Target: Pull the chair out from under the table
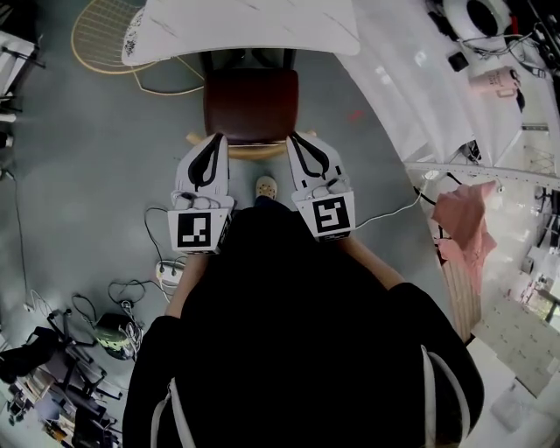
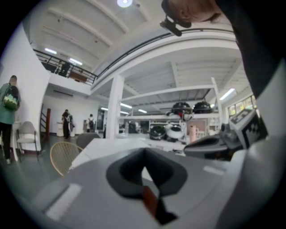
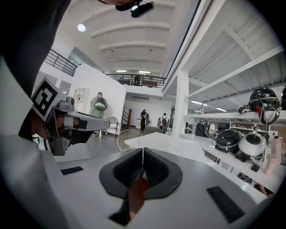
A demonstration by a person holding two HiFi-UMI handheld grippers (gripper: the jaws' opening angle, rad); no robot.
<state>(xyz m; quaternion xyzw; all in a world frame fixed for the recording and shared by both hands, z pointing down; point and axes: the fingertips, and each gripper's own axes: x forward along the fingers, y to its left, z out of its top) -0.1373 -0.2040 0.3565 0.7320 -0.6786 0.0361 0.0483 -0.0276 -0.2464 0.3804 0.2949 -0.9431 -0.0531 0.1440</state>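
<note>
**Recorder:** Fingers first. Left?

**Operator:** My left gripper (image 1: 219, 140) has its fingers together. In the left gripper view the dark pads (image 2: 129, 167) meet at the tip with nothing clamped between them. A red-brown strip (image 2: 150, 202) shows through the slot behind the tips.

**Recorder:** Right?

**Operator:** The same. My right gripper (image 1: 292, 140) is closed tip to tip, and its own view shows a like red-brown strip (image 3: 135, 191) in the slot. The two grippers lie side by side, apart, both pointing away from me.

**Recorder:** What lies under them?

**Operator:** One shoe (image 1: 266, 186) shows on the grey floor (image 1: 96, 175) between the marker cubes. Just beyond it, both grippers cross the curved wooden rail (image 1: 254, 151) of the chair (image 1: 251, 105), with their tips over the near edge of its seat. From above I cannot tell whether they touch the rail.

**Recorder:** Chair position?

**Operator:** It stands straight ahead with its backrest toward me. Most of the dark red seat shows in front of the white marble table (image 1: 254, 26), and the far end of the chair is tucked under the table's near edge.

**Recorder:** Surroundings?

**Operator:** A power strip (image 1: 166, 271) with cables lies on the floor at my left. A wicker chair (image 1: 101, 35) stands at the table's left corner, and a pink cloth (image 1: 464, 219) hangs at the right. People (image 3: 99, 107) stand far off in the hall.
</note>
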